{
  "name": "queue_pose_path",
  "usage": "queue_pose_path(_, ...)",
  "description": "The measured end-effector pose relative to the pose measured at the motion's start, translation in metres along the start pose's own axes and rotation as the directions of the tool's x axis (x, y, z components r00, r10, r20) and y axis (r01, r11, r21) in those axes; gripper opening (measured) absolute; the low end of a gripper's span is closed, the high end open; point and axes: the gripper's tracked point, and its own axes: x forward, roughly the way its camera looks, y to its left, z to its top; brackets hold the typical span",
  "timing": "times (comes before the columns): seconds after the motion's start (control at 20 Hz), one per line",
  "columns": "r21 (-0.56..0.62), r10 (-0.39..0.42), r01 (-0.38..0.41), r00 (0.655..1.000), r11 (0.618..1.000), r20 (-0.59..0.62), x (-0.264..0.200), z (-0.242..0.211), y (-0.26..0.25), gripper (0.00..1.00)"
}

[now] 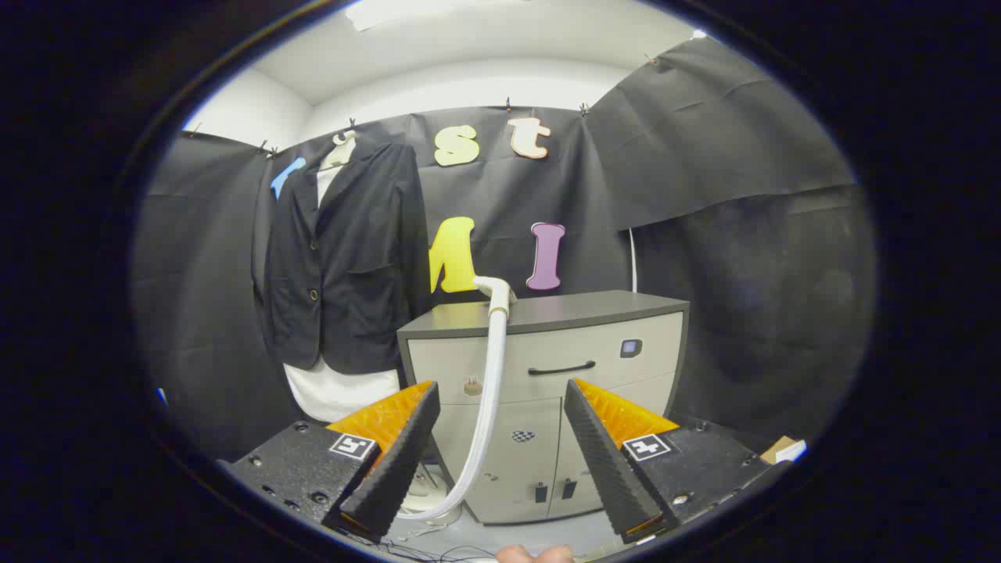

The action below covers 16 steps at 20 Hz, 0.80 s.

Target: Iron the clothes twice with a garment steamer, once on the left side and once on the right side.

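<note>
A dark blazer (340,258) hangs on a hanger over a white shirt (336,395), against the booth wall beyond my left finger. The garment steamer head (494,291) lies on top of a grey cabinet (594,309), straight ahead. Its white hose (489,399) drops down the cabinet front to a base (428,493) on the floor, partly hidden behind my left finger. My gripper (500,453) is open, well short of the cabinet, with nothing between the fingers. The hose passes through the gap, far beyond the tips.
The cabinet has a drawer with a dark handle (561,369) and two lower doors. A cardboard box corner (784,450) shows on the floor beyond my right finger. Thin cables (438,551) lie on the floor. A fingertip (536,554) shows below the gripper.
</note>
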Motion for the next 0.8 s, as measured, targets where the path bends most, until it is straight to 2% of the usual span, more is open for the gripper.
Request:
queue_pose_path(0.4, 0.006, -0.009, 0.009, 1.000, 1.000, -0.009, 0.011, 0.010, -0.002, 1.00)
queue_pose_path(0.8, 0.005, -0.025, 0.026, 0.999, 1.000, -0.042, 0.016, 0.001, -0.003, 1.00)
